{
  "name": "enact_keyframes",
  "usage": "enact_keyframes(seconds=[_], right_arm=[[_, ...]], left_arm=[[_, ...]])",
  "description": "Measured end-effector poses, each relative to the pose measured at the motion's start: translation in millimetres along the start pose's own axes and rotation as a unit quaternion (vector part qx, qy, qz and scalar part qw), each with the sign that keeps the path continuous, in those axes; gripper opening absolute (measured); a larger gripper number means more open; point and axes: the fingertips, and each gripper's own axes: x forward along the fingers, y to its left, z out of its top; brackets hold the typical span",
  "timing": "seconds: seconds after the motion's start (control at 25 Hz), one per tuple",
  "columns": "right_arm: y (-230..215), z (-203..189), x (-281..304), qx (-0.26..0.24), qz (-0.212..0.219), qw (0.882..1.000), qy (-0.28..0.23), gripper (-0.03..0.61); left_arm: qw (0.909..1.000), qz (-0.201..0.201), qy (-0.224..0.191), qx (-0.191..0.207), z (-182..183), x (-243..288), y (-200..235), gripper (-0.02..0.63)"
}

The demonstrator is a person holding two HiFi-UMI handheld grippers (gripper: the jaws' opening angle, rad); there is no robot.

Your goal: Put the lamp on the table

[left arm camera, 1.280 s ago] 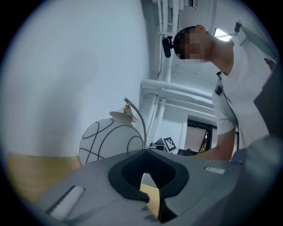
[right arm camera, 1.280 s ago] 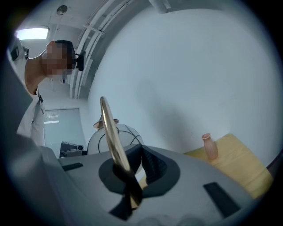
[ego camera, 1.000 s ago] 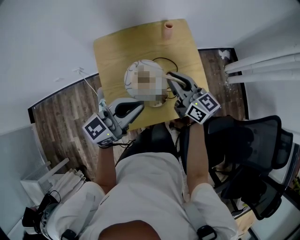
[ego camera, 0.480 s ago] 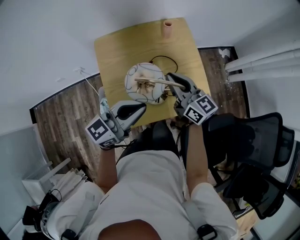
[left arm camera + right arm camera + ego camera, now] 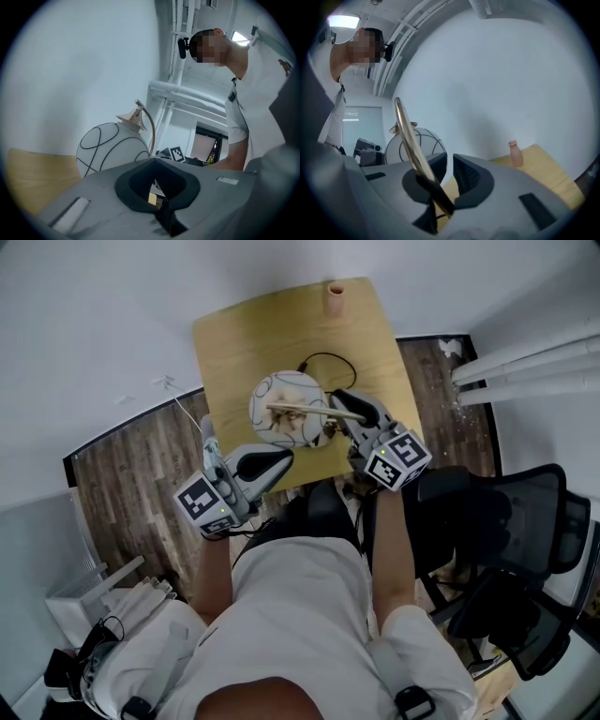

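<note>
The lamp's white globe with black lines stands on the wooden table, near its front edge. Its curved brass arm runs across the globe to my right gripper. In the right gripper view the brass arm lies against the left jaw of the right gripper. That gripper's jaws are opening, with a gap between them. My left gripper is shut and empty at the table's front edge, just short of the globe.
A small pink vase stands at the table's far edge. The lamp's black cord loops behind the globe. A black office chair is at my right, white pipes beyond it. Wood floor surrounds the table.
The lamp's brass arm now lies level across the globe's top, and the right gripper with it has shifted slightly. The left gripper has barely moved.
</note>
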Motion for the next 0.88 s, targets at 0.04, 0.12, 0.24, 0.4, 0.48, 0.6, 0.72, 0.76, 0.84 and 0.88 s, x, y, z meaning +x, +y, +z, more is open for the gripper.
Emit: enact_keyframes(seconds=[0.04,0.12,0.24,0.4,0.48,0.6,0.72,0.76,0.84,0.88], right_arm=[[-0.1,0.1,0.2,0.000,-0.001,1.000,0.000,0.049],[-0.9,0.2,0.2,0.000,-0.005,1.000,0.000,0.049],[-2.3,0.1,-0.6,0.001,-0.010,1.000,0.000,0.049],[-5.5,-0.9,-3.6,0.007,-0.014,1.000,-0.008,0.098],[-7.2,-0.2,-4.3,0.005,-0.017,1.000,-0.007,0.118],[-8.7,-0.2,-5.7,0.000,-0.021,1.000,0.000,0.155],[-8.4,-1.4,-6.7,-0.005,-0.024,1.000,0.004,0.155],[-8.5,-1.1,-6.9,-0.005,-0.025,1.000,0.004,0.155],[-8.9,-0.3,-7.6,-0.006,-0.028,1.000,0.004,0.155],[-9.3,-0.2,-8.4,-0.007,-0.031,0.999,0.005,0.155]], left_arm=[[1.0000,0.000,0.000,0.001,0.6,-0.1,-0.2,-0.002],[1.0000,0.000,0.001,0.002,1.2,0.1,-0.6,-0.001],[1.0000,0.000,0.003,0.004,1.2,-0.1,-1.4,-0.001],[1.0000,0.001,0.003,0.007,2.0,-0.4,-2.0,0.000],[1.0000,0.001,0.003,0.008,3.0,-0.2,-1.8,0.000],[1.0000,0.000,0.003,0.007,4.1,0.2,-2.2,0.000],[1.0000,-0.003,0.004,0.006,4.0,0.0,-2.8,0.000],[1.0000,-0.004,0.004,0.006,4.3,0.0,-2.7,0.000],[1.0000,-0.004,0.004,0.006,4.8,0.4,-2.6,0.000],[1.0000,-0.005,0.004,0.006,4.9,0.5,-2.6,0.000]])
